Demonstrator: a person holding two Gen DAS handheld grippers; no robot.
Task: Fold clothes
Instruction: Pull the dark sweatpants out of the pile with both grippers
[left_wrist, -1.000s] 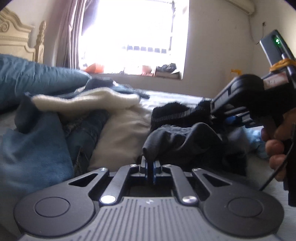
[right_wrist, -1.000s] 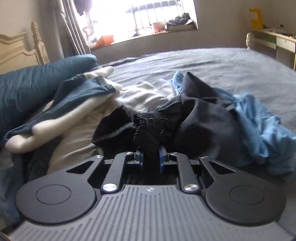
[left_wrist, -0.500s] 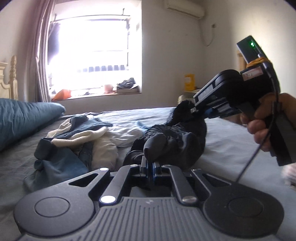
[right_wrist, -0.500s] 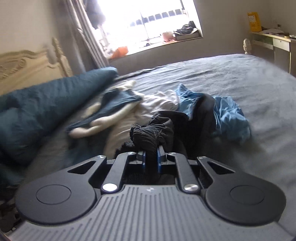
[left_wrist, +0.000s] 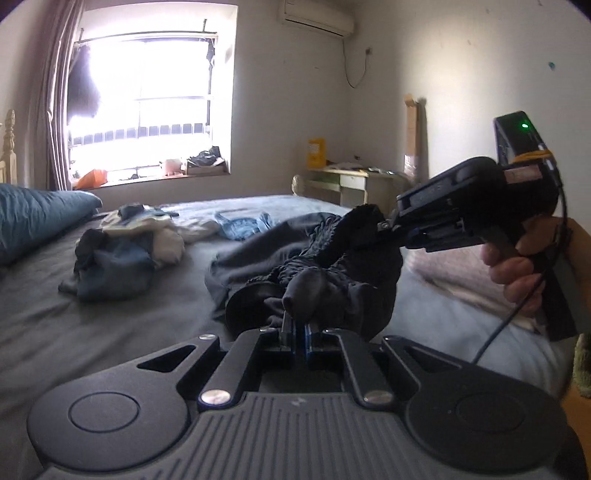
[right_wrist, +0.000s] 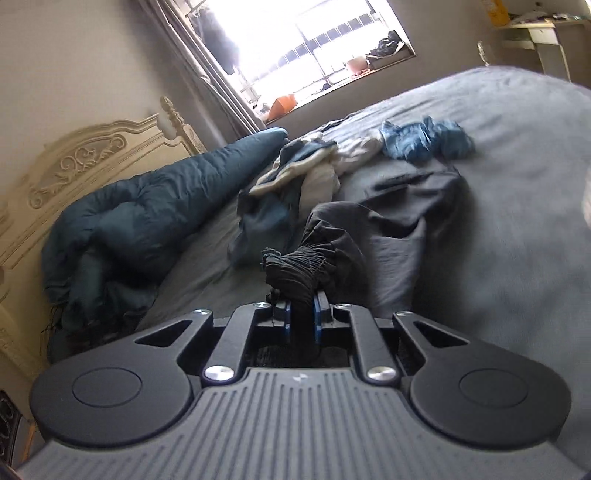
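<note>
Two grippers clamp the same dark grey garment (left_wrist: 314, 258) by its gathered elastic waistband. Nearest the left camera, the left gripper (left_wrist: 295, 325) has its jaws pressed together on a bunched fold of that band. In the right camera the right gripper (right_wrist: 302, 306) likewise pinches a thick wad of the ribbed band between its blue pads.

From the waistband the garment trails away across the grey bed (right_wrist: 517, 184), its long axis running from the grippers toward the far side of the mattress, the far end lying flat and creased on the cover while the held end is lifted off it.

Seen from the left camera, the right gripper (left_wrist: 388, 227) comes in from the right side, pointing leftward and slightly down, with the person's right hand (left_wrist: 524, 266) wrapped round its handle and a cable hanging below.

Farther off, well apart from the held garment, lies a heap of blue and white clothes (left_wrist: 122, 243), with a light blue piece (right_wrist: 424, 142) beside it. A dark teal duvet (right_wrist: 147, 214) is bunched against the cream headboard (right_wrist: 92, 158).
</note>
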